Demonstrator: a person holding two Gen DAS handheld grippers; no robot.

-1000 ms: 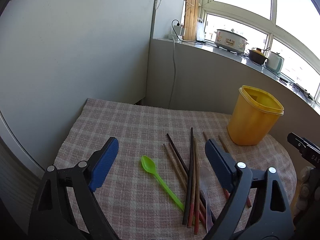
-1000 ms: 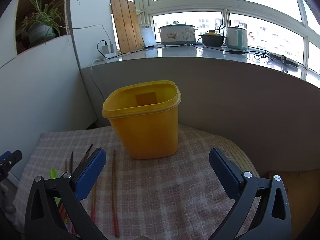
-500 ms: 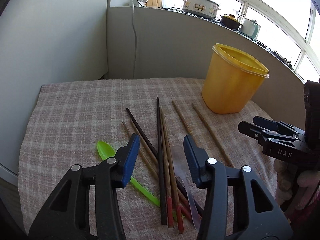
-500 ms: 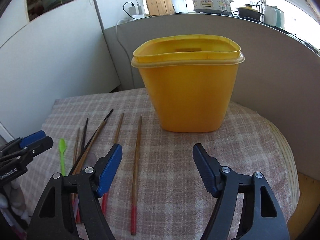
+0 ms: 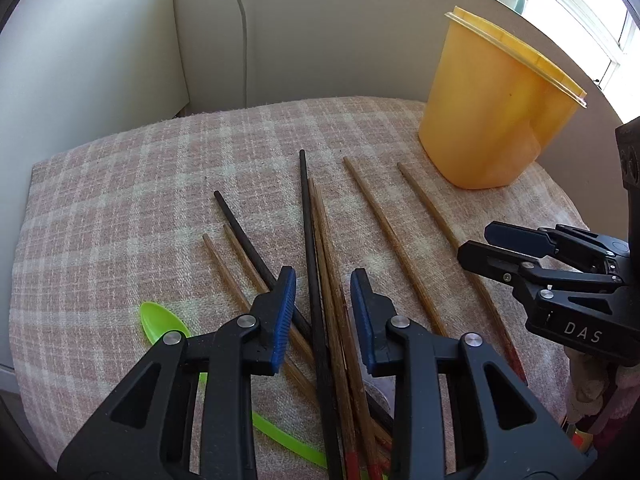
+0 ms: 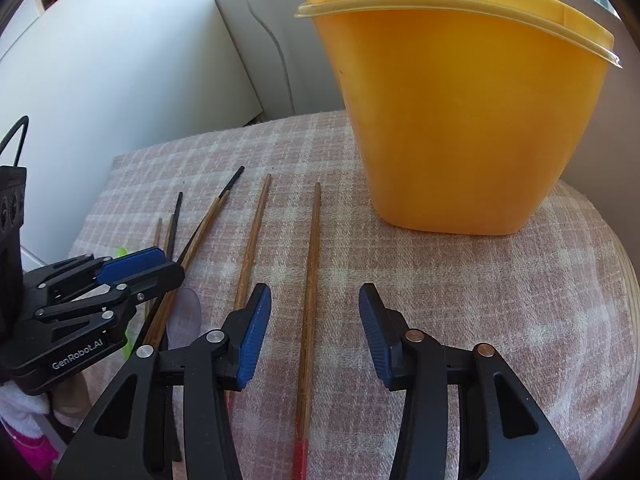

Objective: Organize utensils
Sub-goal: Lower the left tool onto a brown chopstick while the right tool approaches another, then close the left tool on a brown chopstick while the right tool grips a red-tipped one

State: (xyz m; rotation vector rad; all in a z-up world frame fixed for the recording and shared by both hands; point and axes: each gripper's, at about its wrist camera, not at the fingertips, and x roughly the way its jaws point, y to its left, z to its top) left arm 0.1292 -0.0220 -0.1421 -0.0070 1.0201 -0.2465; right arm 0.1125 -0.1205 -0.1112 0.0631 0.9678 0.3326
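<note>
Wooden and black chopsticks fanned on the pink checked cloth beside the tall yellow plastic tub — left gripper jaws closing, straddling the bunch; right gripper jaws closing around one red-tipped chopstick, neither pressing yet.

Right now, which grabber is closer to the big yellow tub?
The right one. The right gripper sits just in front of the yellow tub, its jaws closing around a lone brown chopstick. The left gripper is farther away, over the chopstick bundle.

The right gripper reads "DAS", the left gripper "GenRobot.AI".
</note>
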